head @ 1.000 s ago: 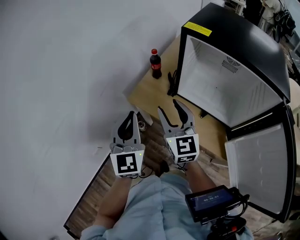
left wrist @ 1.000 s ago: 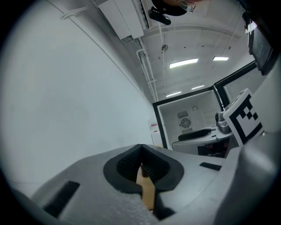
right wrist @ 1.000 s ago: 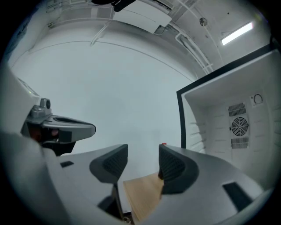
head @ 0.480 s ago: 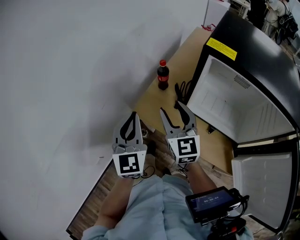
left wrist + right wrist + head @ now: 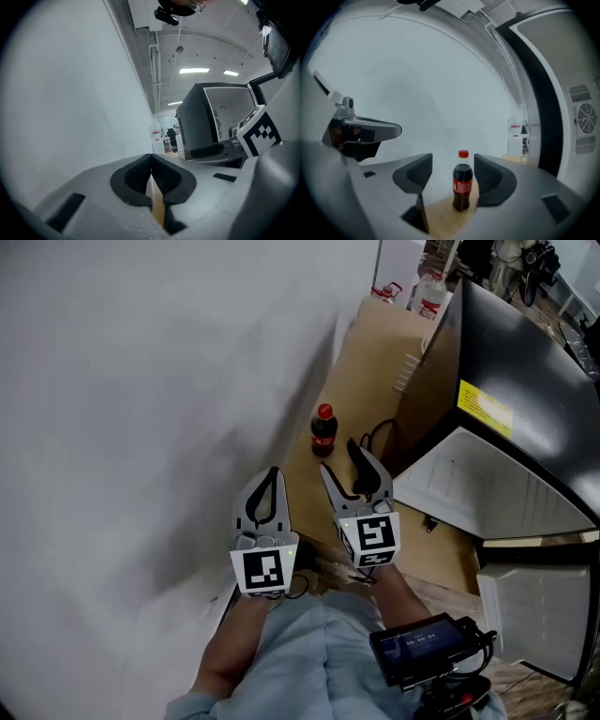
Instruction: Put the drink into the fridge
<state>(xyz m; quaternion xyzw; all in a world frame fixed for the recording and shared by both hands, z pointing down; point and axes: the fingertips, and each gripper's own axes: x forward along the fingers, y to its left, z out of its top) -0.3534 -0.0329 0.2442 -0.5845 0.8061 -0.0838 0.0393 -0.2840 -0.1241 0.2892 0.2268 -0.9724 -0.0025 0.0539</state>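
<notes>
A small cola bottle (image 5: 323,430) with a red cap stands upright on the wooden table (image 5: 375,352), close to the white wall. The black fridge (image 5: 511,371) stands to its right, its door (image 5: 534,615) swung open and the white inside (image 5: 469,493) showing. My right gripper (image 5: 339,457) is just short of the bottle and its jaws are opening. In the right gripper view the bottle (image 5: 462,187) shows in the gap between the pads (image 5: 415,176), further ahead and untouched. My left gripper (image 5: 272,472) is shut and empty, held beside the right one; its pads (image 5: 140,176) meet.
The white wall (image 5: 141,381) runs close along the left. Black cables (image 5: 375,435) lie between the bottle and the fridge. Other bottles (image 5: 429,292) stand at the table's far end. A small screen (image 5: 422,643) hangs at the person's waist.
Both grippers have moved forward along the table, so the bottle now sits just ahead of the right gripper. The right jaws stand wider. The left gripper stays shut.
</notes>
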